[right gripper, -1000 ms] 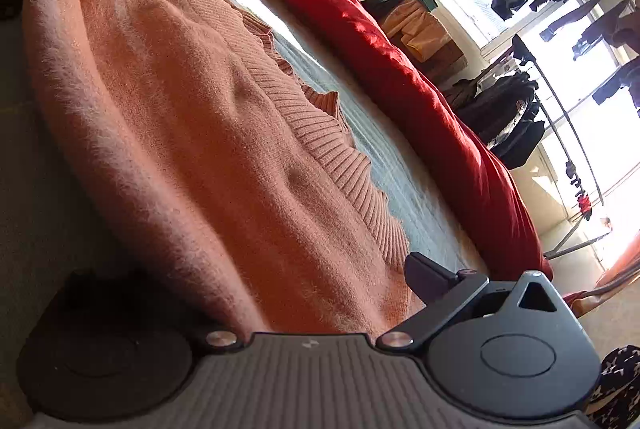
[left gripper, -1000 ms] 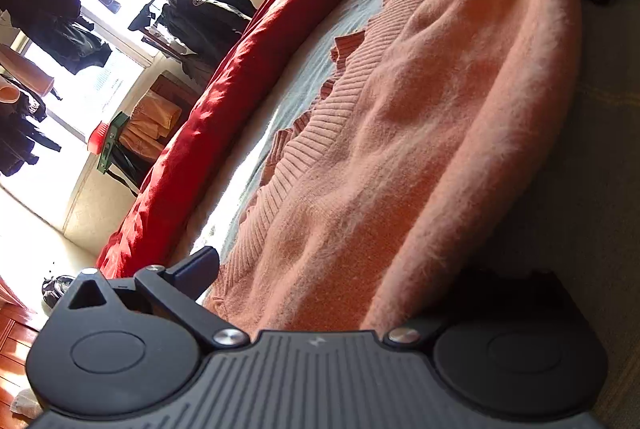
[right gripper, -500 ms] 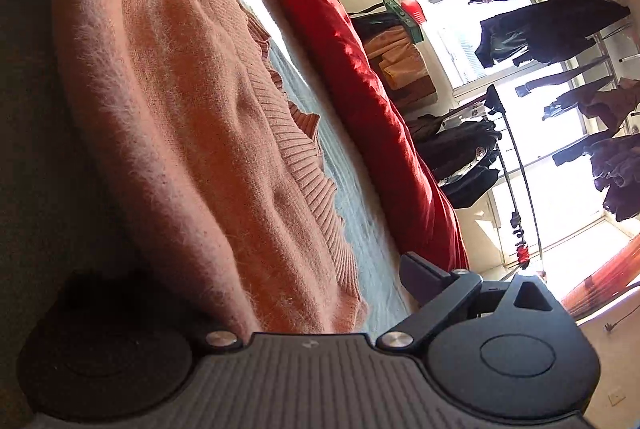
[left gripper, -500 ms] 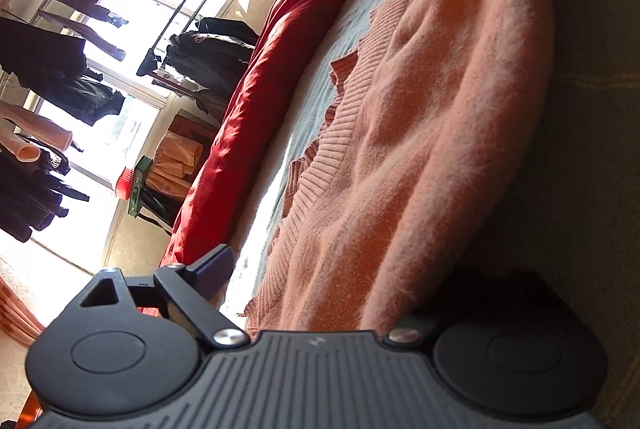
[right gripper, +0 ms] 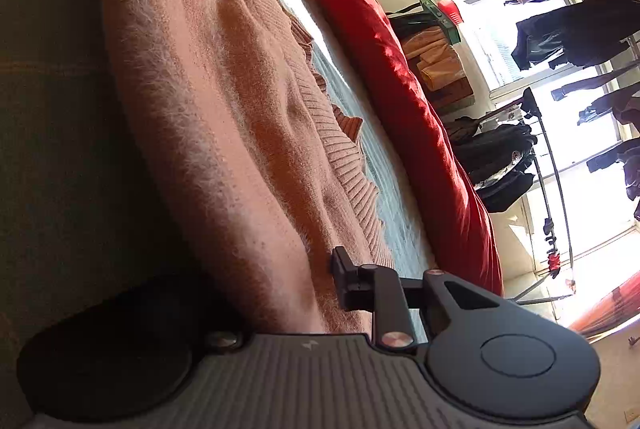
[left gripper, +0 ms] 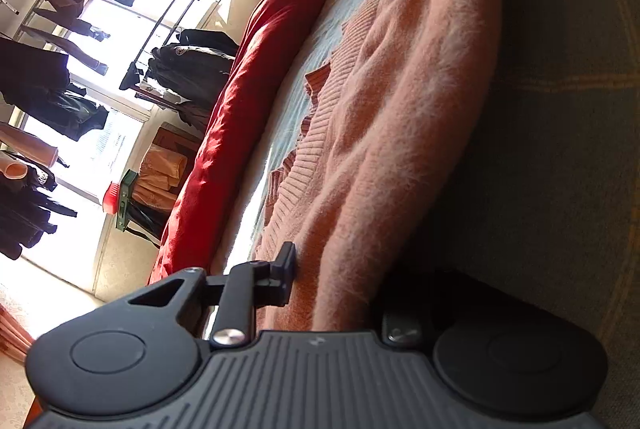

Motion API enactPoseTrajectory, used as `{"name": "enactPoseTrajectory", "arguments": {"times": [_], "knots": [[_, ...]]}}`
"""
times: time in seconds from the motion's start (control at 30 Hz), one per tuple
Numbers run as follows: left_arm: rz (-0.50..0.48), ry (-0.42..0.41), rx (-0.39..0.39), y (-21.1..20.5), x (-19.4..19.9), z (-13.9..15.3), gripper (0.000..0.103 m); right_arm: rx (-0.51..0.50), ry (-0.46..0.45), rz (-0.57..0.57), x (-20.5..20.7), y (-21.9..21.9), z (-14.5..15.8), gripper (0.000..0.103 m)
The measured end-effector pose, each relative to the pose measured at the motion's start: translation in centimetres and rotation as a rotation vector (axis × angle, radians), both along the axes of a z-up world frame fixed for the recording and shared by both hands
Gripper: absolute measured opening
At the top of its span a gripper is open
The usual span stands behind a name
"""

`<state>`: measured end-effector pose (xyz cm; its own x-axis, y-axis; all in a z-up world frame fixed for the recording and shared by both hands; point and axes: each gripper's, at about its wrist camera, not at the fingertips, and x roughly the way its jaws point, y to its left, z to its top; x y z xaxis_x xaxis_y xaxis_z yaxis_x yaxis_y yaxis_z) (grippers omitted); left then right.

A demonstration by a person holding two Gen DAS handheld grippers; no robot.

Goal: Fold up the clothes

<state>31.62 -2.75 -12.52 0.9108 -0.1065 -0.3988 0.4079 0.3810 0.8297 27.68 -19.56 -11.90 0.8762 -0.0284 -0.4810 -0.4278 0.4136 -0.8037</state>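
Drawn narrow on the left gripper [left gripper: 336,281]: one of the fingers [left gripper: 285,271] pressed into the fuzzy pile at lower centre of the left view, its mate hidden under the rolled edge of the peach sweater [left gripper: 400,89]. Same on the right gripper [right gripper: 288,293]: one of the fingers [right gripper: 342,279] pinching in at lower centre of the right view, the other buried beneath the knit. Reads as a hold on both ends of one long rounded edge.

Lies doubled along the bed [left gripper: 560,109], ribbed hem running up the middle of both views. Fits either a fold edge gripped for carrying across or one just laid down and awaiting release; cannot tell which. Calls, either way, for both ends kept level, the soft knit being likely to sag or twist.

Beyond, left in the left view, a red duvet [left gripper: 248,101] bunched along the bed's far side, near the hem, cramping the room for spreading. Farther off, a rack of dark coats [left gripper: 192,69] by the window, well apart from the work.
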Motion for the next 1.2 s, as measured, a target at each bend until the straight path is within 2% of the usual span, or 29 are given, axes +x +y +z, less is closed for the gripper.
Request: {"name": "enactPoseTrajectory", "arguments": {"times": [0.07,0.2,0.27,0.4,0.63,0.77,0.87,1.07,1.2], "knots": [[-0.004,-0.008,-0.012,0.2,-0.2,0.5,0.017,0.014,-0.006,0.002,-0.2,0.0,0.6,0.015],[-0.005,-0.014,-0.030,0.4,0.3,1.2,0.017,0.047,-0.001,-0.017,0.4,0.1,1.4,0.015],[-0.003,0.003,-0.022,0.3,0.6,1.0,0.021,0.037,-0.003,-0.015,0.5,0.2,1.0,0.015],[-0.015,0.039,-0.009,0.3,0.7,-0.2,0.021,-0.011,0.009,-0.001,0.4,0.2,-0.6,0.032],[-0.016,0.063,-0.017,0.3,1.2,-0.9,0.022,-0.013,0.008,0.000,0.7,0.3,-1.5,0.039],[-0.015,0.067,-0.025,0.3,1.3,-0.6,0.022,0.019,-0.041,-0.034,1.0,-0.2,-1.1,0.070],[-0.013,0.069,-0.029,0.3,1.4,-0.6,0.023,0.063,-0.033,-0.067,1.6,-0.6,-0.6,0.080],[-0.007,0.075,-0.035,0.4,1.7,-0.8,0.027,0.058,-0.093,-0.067,1.4,-0.7,-0.9,0.089],[0.001,0.077,-0.039,0.4,1.8,-0.9,0.030,0.039,-0.086,-0.070,1.5,-0.5,-0.8,0.090]]}}
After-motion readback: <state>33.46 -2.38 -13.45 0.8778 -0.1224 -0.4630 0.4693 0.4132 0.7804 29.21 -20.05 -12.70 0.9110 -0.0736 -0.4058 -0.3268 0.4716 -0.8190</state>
